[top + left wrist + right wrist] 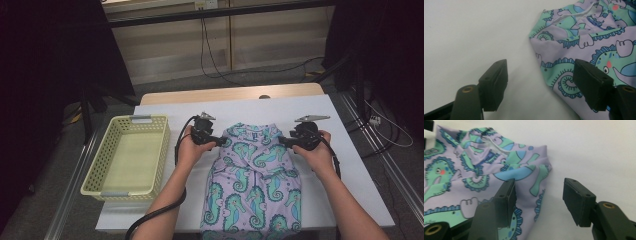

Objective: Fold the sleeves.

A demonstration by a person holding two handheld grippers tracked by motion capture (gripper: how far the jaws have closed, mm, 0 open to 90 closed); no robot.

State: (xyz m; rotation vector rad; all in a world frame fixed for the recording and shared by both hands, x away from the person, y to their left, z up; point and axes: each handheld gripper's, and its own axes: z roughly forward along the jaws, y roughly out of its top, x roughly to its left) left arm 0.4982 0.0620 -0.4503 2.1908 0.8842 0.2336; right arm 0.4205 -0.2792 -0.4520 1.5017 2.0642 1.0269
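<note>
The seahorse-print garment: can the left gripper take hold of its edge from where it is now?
Probably yes. The left gripper stands open astride the edge of the garment, one of its fingers over the cloth, the other over bare table; nothing lies between.

The garment point(252, 175) is smooth, slightly shiny stretch cloth with a seahorse print, the basket point(131, 156) perforated matt plastic, the table cover point(345, 165) smooth matt white.

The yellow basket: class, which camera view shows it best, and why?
The high view: the yellow basket sits whole at the table's left edge, left of the seahorse-print garment, with nothing visible inside. The left and right gripper views look at the garment's edges and white tabletop, so they add nothing about the basket.
</note>
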